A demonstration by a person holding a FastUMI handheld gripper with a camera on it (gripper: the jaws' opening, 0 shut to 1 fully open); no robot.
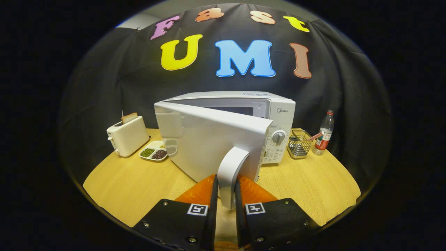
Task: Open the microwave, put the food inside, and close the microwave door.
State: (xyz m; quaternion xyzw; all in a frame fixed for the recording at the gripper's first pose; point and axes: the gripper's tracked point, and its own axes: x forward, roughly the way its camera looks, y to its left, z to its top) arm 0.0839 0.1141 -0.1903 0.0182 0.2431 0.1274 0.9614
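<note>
Gripper (226, 190) points level along the tabletop, straight at the front of the microwave (275, 115). Both orange fingers (200, 190) clamp the white door handle (231, 174): left finger pressed on its left face, right finger on its right face, handle upright in the narrow gap between them. Each black finger mount carries a square marker tag.

Microwave door (209, 143) hangs partly open, hinged on the left, its outer white face angled toward the camera and its free edge with the handle nearest the fingers. A slice of the dark cavity shows above the door's top edge. The control panel with round dial (278, 137) sits right of the door.

Food: divided white plate (154, 150) with green and dark portions rests on the wooden table (132, 184), left of the microwave, just beside the door's hinge side, well apart from the fingers. It is outside the microwave.

White toaster (127, 138) with a bread slice (129, 118) sticking up stands left of the plate. Right of the microwave: a wire metal basket (299, 144) with a striped stick-like item leaning in it, then a clear water bottle (323, 133) with a red cap, just beside the basket.
</note>
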